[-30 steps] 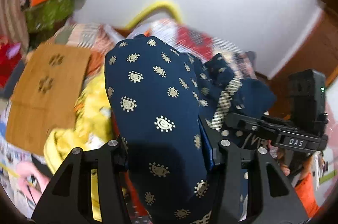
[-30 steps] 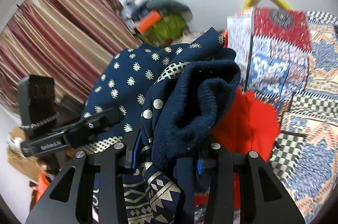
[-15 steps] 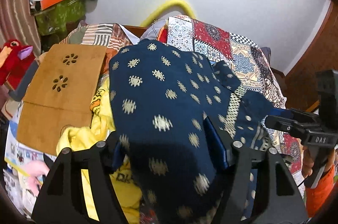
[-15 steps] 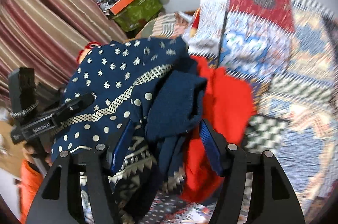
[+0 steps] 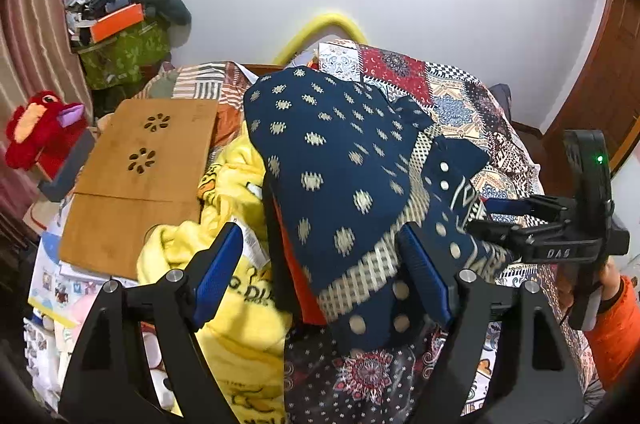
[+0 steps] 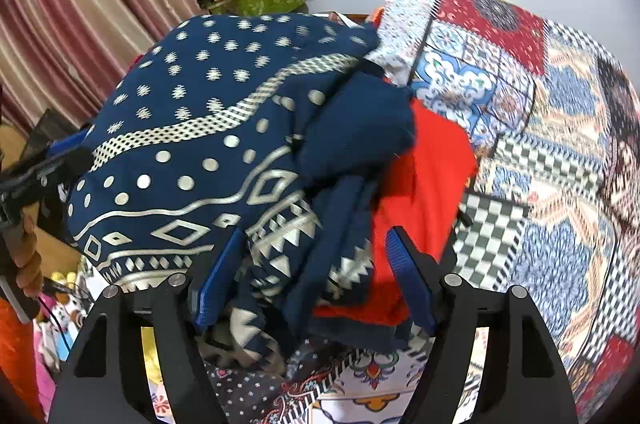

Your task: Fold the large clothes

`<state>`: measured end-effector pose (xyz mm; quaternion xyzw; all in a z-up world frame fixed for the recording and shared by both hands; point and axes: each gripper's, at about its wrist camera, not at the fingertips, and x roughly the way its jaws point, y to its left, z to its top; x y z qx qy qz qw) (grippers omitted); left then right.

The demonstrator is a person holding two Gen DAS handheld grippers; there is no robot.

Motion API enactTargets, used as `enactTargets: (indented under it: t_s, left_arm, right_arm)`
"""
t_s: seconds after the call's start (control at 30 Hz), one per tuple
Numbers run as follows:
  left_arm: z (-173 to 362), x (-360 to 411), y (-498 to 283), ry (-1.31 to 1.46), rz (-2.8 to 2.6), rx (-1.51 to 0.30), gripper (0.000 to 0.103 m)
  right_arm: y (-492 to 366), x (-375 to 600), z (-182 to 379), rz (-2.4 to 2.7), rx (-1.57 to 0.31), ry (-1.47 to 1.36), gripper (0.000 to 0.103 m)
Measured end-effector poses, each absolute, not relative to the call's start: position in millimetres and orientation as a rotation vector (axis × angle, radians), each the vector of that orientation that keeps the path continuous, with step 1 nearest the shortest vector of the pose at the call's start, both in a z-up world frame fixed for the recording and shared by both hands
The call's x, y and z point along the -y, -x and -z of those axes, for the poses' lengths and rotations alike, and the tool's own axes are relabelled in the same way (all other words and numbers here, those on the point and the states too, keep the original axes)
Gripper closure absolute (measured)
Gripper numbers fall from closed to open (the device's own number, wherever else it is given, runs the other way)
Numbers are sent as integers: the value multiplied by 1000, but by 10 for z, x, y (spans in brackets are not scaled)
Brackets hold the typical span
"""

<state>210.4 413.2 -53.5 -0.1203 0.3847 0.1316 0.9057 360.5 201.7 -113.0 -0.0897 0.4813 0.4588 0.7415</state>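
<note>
Left wrist view: navy dress [image 5: 340,160] heaped on patchwork bedspread [image 5: 460,104].
Left gripper [image 5: 320,264] and right gripper [image 6: 312,276], clamped earlier, now gape wide, holding nothing; bedspread lies open rightward.

Left gripper [image 5: 320,272] and right gripper [image 6: 312,280] both hold fingers spread wide.

"DAS" on right gripper [image 5: 496,220]

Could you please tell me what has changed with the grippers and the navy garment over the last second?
Both grippers have opened and let go: the left gripper and right gripper were clamped on the navy printed garment a second ago, and their jaws now stand wide apart. The garment has dropped onto the patchwork bedspread, bunched over an orange-red cloth. The yellow blanket and wooden board stayed put.
</note>
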Motion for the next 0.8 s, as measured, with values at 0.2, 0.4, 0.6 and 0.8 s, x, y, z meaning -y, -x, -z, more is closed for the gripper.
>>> enactTargets:
  t_s: [0.2, 0.4, 0.6, 0.8]
  left_arm:
    - [302, -3812, -1826, 152, -322, -737, 23]
    - [-263, -3285, -1350, 106, -328, -560, 23]
    - [-764, -2604, -731, 40, -323, -365, 23]
    - [-930, -2015, -124, -17, -377, -183, 23]
  right_arm:
    - [-3358, -1657, 696, -958, -932, 203, 33]
    - [-2838, -1198, -39, -964, -712, 144, 33]
    - [-2118, -718, -718, -987, -469, 70, 33]
    - [-1485, -338, -1003, -1005, -285, 12, 33]
